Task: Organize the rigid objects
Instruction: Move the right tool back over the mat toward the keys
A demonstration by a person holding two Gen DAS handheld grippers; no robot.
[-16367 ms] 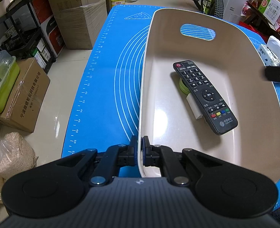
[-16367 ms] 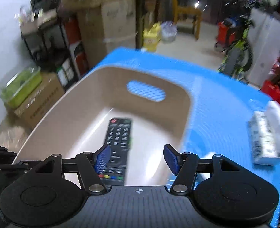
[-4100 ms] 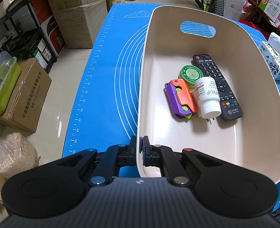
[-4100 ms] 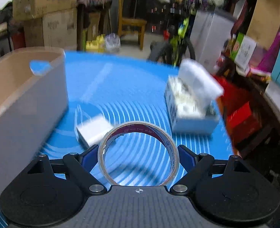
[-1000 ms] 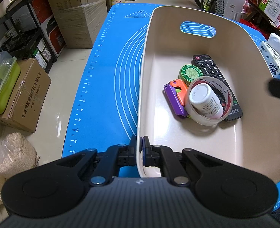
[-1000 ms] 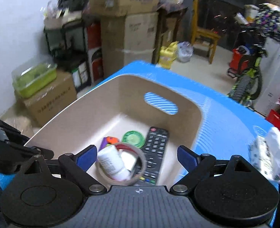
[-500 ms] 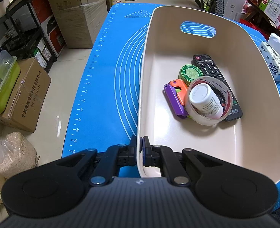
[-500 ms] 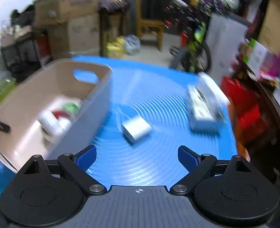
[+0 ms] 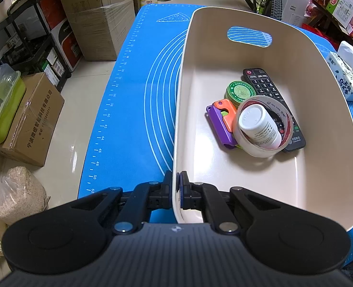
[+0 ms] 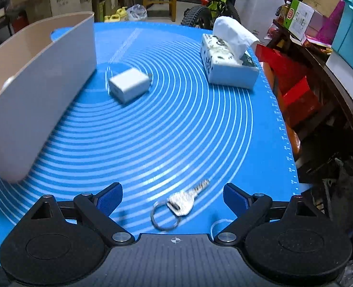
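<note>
My left gripper (image 9: pixel 178 186) is shut on the near rim of the beige bin (image 9: pixel 296 55). In the bin lie a black remote (image 9: pixel 265 86), a green tin (image 9: pixel 240 92), a purple and orange tool (image 9: pixel 220 124), and a tape roll (image 9: pixel 260 149) ringed around a white bottle (image 9: pixel 258 125). My right gripper (image 10: pixel 173 198) is open and empty above the blue mat (image 10: pixel 164 124). A silver key on a ring (image 10: pixel 180 204) lies between its fingers. A white charger block (image 10: pixel 128 87) sits further off, beside the bin's outer wall (image 10: pixel 40 91).
A tissue box (image 10: pixel 229 64) stands at the mat's far right; it also shows in the left wrist view (image 9: pixel 346 76). Cardboard boxes (image 9: pixel 32 122), a green container (image 9: pixel 1 102) and a shelf rack stand on the floor left of the table. The mat's right edge drops off near red boxes (image 10: pixel 298 98).
My right gripper left the tape roll in the bin around the bottle, then swung right and down over the mat to the key. The left gripper has not moved.
</note>
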